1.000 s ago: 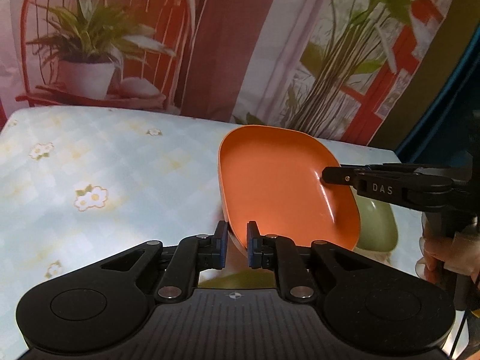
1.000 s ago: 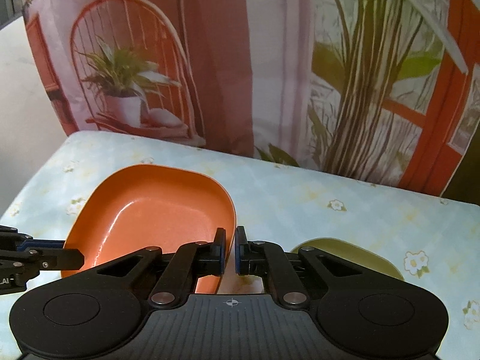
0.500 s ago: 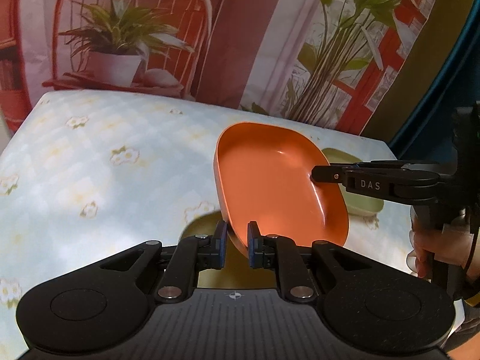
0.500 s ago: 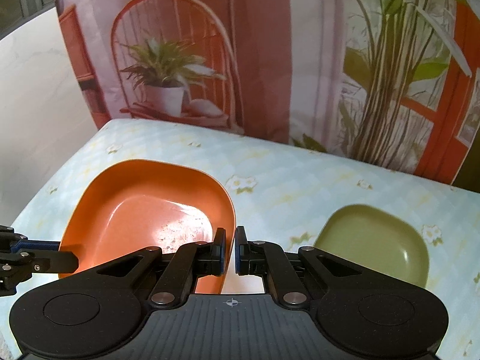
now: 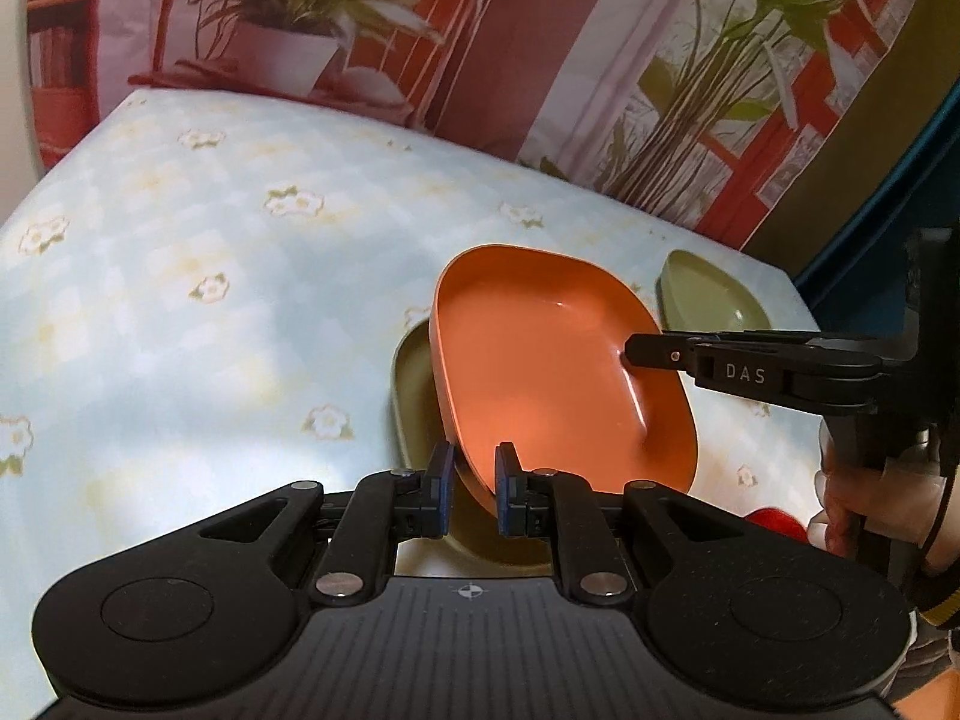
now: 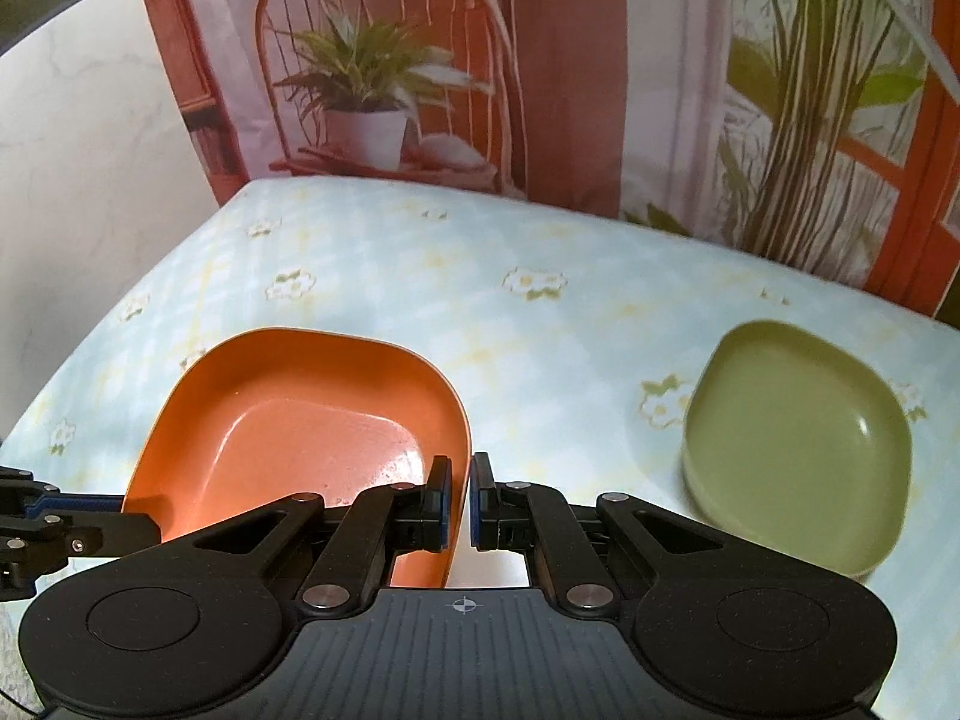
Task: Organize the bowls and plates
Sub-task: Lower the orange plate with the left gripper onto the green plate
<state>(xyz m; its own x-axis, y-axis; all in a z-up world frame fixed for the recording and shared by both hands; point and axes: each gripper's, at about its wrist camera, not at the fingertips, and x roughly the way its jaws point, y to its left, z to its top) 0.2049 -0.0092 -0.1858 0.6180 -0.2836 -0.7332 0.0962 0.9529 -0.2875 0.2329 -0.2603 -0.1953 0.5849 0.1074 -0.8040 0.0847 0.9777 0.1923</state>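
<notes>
Both the left gripper and right gripper clamp the orange plate's rim; beneath it an olive plate; an olive bowl near the table's right edge; a red object at the near edge.

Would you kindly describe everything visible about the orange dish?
The orange dish is a glossy, plastic-looking, rounded-square bowl with raised walls and a flat floor, empty inside. It is held tilted above the floral tablecloth, partly over an olive dish. The left gripper and right gripper each pinch its rim.
</notes>
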